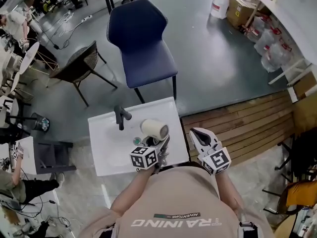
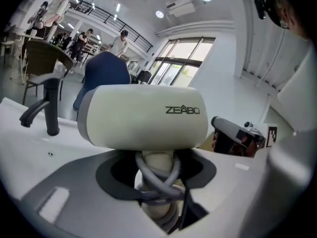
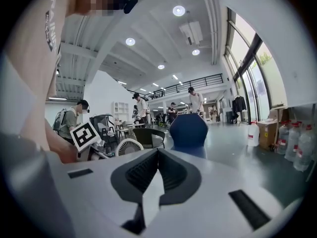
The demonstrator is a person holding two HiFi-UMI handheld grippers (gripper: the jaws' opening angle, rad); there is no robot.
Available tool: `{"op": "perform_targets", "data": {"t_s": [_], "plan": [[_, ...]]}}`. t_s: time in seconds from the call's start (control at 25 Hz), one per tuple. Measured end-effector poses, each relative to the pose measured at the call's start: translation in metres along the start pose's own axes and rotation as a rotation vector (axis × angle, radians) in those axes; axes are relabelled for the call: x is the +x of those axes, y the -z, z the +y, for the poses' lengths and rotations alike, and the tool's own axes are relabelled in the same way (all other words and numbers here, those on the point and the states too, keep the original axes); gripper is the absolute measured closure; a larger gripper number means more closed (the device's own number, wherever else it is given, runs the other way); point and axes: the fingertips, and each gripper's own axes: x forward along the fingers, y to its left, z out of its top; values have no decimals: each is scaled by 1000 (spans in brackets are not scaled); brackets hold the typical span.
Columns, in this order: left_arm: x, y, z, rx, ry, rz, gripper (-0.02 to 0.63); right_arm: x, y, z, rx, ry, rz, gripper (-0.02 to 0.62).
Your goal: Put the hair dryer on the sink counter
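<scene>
A cream hair dryer (image 1: 154, 129) with its grey cord wound round the handle hangs over the near right part of the white sink counter (image 1: 106, 155). My left gripper (image 1: 159, 143) is shut on that handle. In the left gripper view the dryer's barrel (image 2: 143, 115) lies crosswise above the jaws, and my left gripper (image 2: 157, 175) clasps the corded handle. Whether the dryer touches the counter I cannot tell. A black faucet (image 1: 121, 117) stands on the counter to the dryer's left, and the faucet (image 2: 47, 108) also shows in the left gripper view. My right gripper (image 1: 198, 134) hovers beside the counter's right edge, shut and empty (image 3: 157, 155).
A blue chair (image 1: 141, 41) stands just beyond the counter, a dark wicker chair (image 1: 79, 63) to its left. Wooden decking (image 1: 242, 128) lies to the right. Water jugs (image 1: 220, 4) and a cardboard box (image 1: 240, 9) sit at the far right.
</scene>
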Motion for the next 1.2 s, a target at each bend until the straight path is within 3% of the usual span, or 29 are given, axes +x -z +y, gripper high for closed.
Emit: {"op": "perform_targets", "data": {"t_s": [0.28, 0.52, 0.88, 1.2], "plan": [[60, 21, 27, -141, -122, 135, 393, -5, 9, -35, 19, -39, -7, 589], [94, 28, 38, -124, -206, 217, 393, -4, 20, -57, 22, -94, 17, 589], [126, 49, 63, -211, -349, 316, 393, 23, 33, -78, -13, -191, 55, 589], [145, 62, 72, -209, -422, 375, 393, 38, 41, -90, 27, -231, 73, 589]]}}
